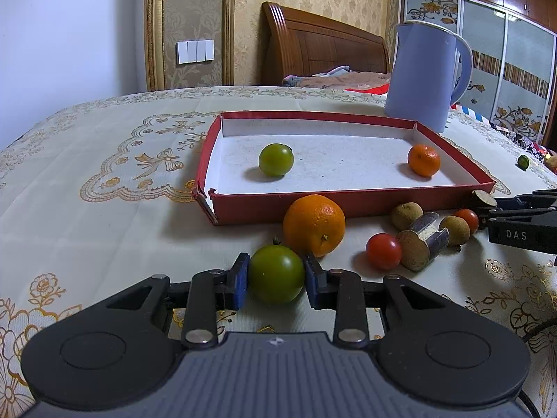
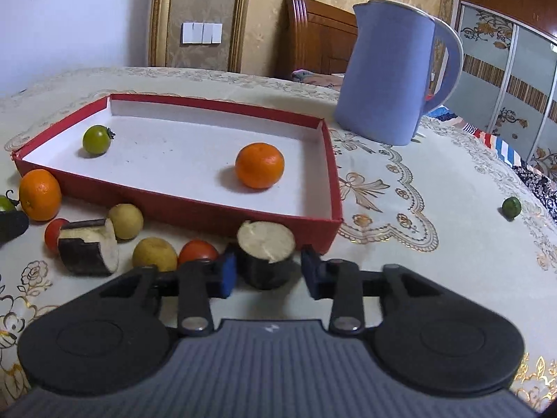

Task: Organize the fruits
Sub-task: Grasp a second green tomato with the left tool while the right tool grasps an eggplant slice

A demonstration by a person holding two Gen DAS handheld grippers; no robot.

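Observation:
My left gripper (image 1: 276,277) is shut on a green tomato (image 1: 276,275) on the tablecloth, in front of a large orange (image 1: 314,224). The red tray (image 1: 348,205) holds a green tomato (image 1: 276,159) and a small orange (image 1: 423,160). My right gripper (image 2: 267,268) stands around a dark eggplant piece (image 2: 266,254) just before the tray's (image 2: 209,209) front wall; the right pad is a little apart from it. To its left lie a red tomato (image 2: 197,250), two tan longans (image 2: 155,254), another eggplant piece (image 2: 88,247) and a second red tomato (image 2: 54,231).
A blue kettle (image 2: 386,76) stands behind the tray's right corner. A small green fruit (image 2: 511,206) lies alone at the right on the tablecloth. A wooden bed and a wardrobe are beyond the table.

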